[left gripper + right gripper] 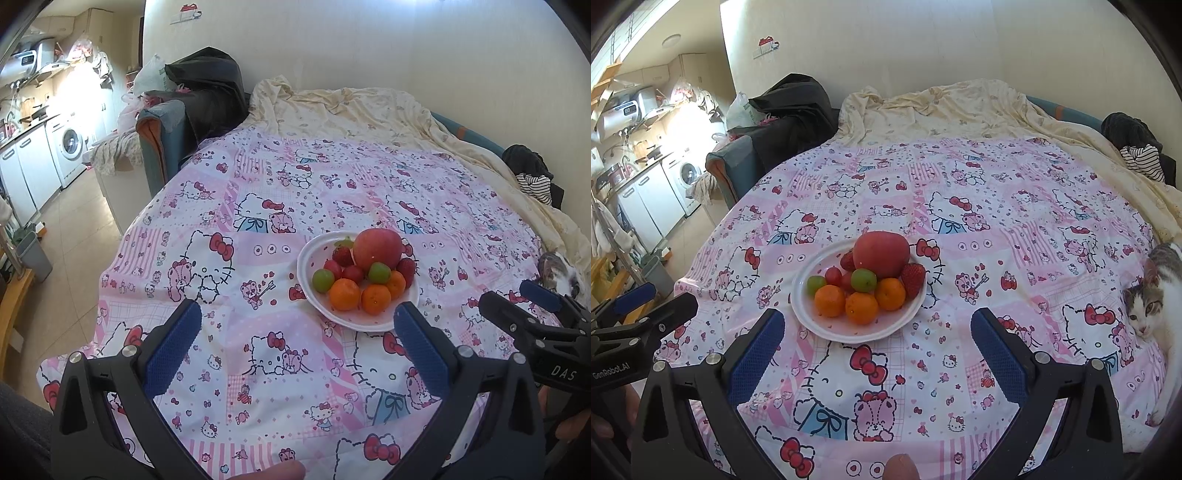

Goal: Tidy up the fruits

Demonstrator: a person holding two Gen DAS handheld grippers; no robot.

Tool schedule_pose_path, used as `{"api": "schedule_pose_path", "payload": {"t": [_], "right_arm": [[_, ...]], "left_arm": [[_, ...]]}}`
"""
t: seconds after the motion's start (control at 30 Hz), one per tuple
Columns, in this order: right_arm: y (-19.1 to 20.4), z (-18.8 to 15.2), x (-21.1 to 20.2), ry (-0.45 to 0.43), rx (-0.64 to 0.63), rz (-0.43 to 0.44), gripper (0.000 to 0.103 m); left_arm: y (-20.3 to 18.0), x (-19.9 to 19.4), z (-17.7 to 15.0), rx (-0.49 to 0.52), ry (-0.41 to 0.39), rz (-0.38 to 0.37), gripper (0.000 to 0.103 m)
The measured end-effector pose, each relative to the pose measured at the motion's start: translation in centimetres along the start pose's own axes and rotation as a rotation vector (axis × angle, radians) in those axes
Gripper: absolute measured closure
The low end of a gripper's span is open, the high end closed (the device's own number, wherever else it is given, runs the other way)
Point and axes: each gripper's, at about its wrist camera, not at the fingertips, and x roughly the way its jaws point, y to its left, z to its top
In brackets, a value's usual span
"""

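A white plate [306, 258] [805, 291] sits on the pink cartoon-print cloth. It holds a big red apple [377, 248] [882, 254], three oranges [344, 294] [861, 307], two green grapes [323, 280] [863, 280], red grapes [352, 274] [833, 276] and strawberries [407, 269] [913, 278]. My left gripper [297, 319] is open and empty, just short of the plate. My right gripper [877, 326] is open and empty, the plate just ahead to its left. The right gripper also shows in the left wrist view [532, 306], the left in the right wrist view [646, 306].
A cat [1156, 295] [557, 271] lies at the cloth's right edge. A cream blanket [369, 107] and dark clothes [532, 166] lie behind. The cloth's left edge drops to the floor, with a bin [33, 251] and kitchen units [37, 158].
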Motion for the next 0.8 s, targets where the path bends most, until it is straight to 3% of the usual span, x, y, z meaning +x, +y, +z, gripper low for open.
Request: {"api": "schedule_pose_path", "payload": {"t": [0.8], "right_arm": [[0.09, -0.01, -0.05, -0.001, -0.003, 0.003, 0.000]], "left_arm": [[0.08, 0.13, -0.14, -0.011, 0.014, -0.010, 0.000]]}}
